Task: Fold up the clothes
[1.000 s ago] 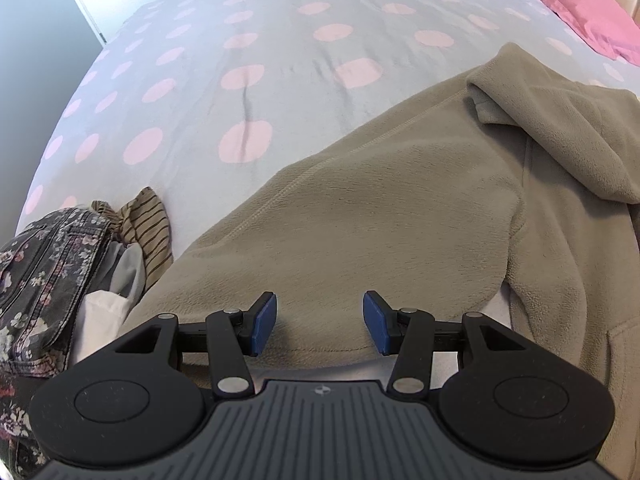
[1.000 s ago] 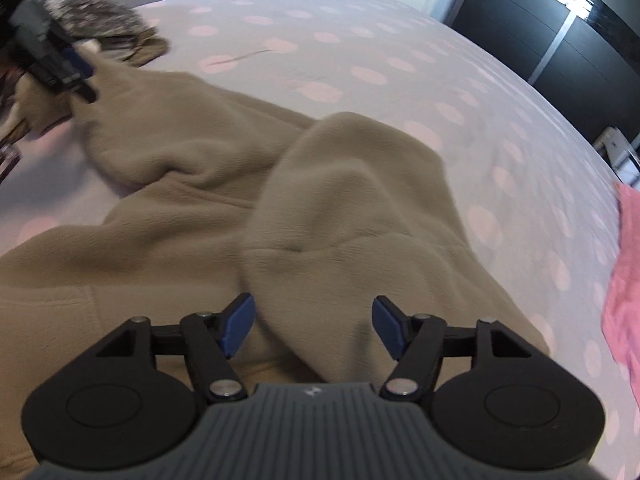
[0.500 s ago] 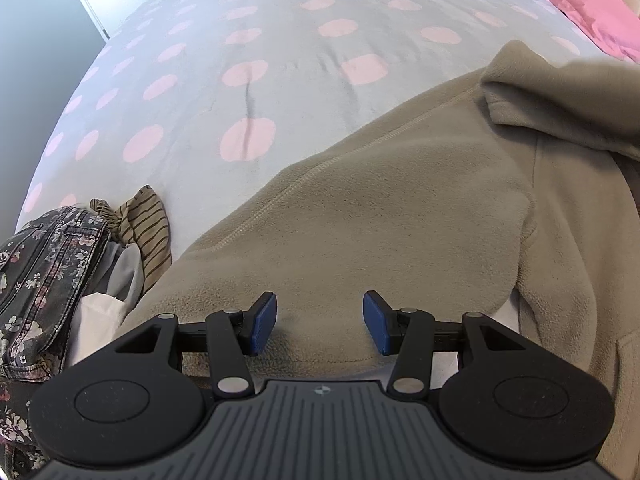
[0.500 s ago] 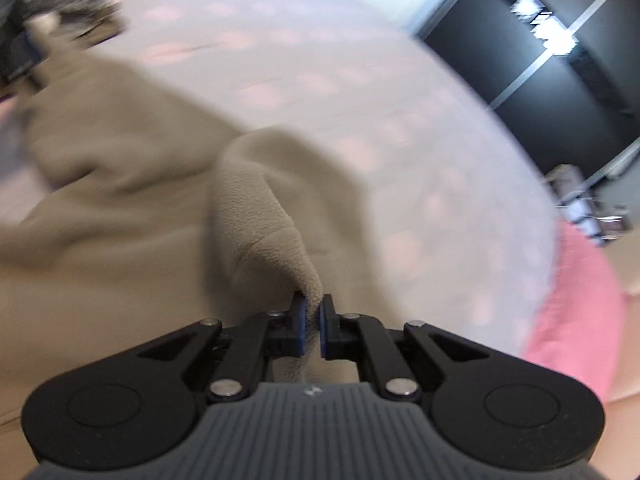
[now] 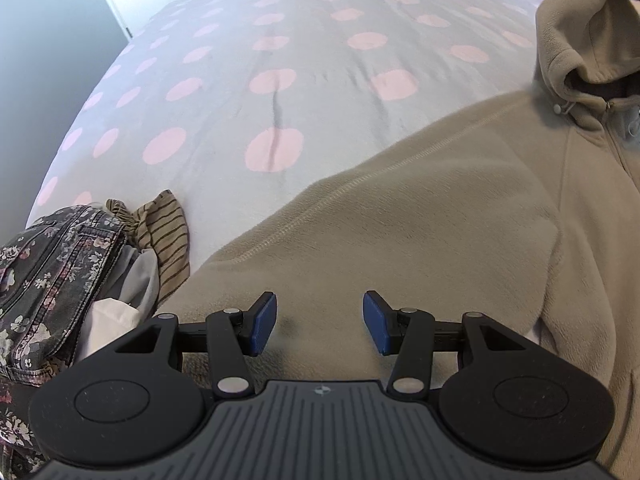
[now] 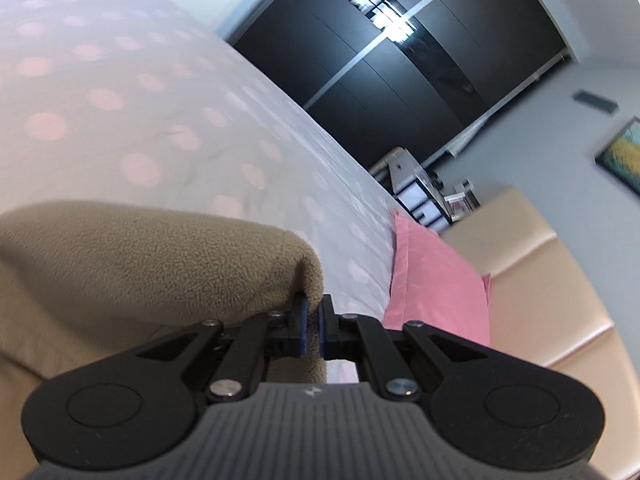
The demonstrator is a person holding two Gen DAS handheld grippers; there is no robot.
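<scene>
Lifted off the bed since a second ago, the hood (image 5: pixel 580 28) of the beige fleece hoodie (image 5: pixel 420 220) now hangs raised at the right of the left wrist view, pinched in the right gripper (image 6: pixel 313 322), whose jaws are clenched on the fabric edge. Left gripper (image 5: pixel 319 322) hovers with jaws apart over the hoodie's sleeve, apparently not touching it. Hoodie lies spread on the polka-dot bedspread (image 5: pixel 280 80), beside a heap of other clothes (image 5: pixel 60 272).

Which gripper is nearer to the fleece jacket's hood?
Right. The right gripper is pinching the hood and lifting it; the left gripper hangs open over the jacket's sleeve, away from it.
</scene>
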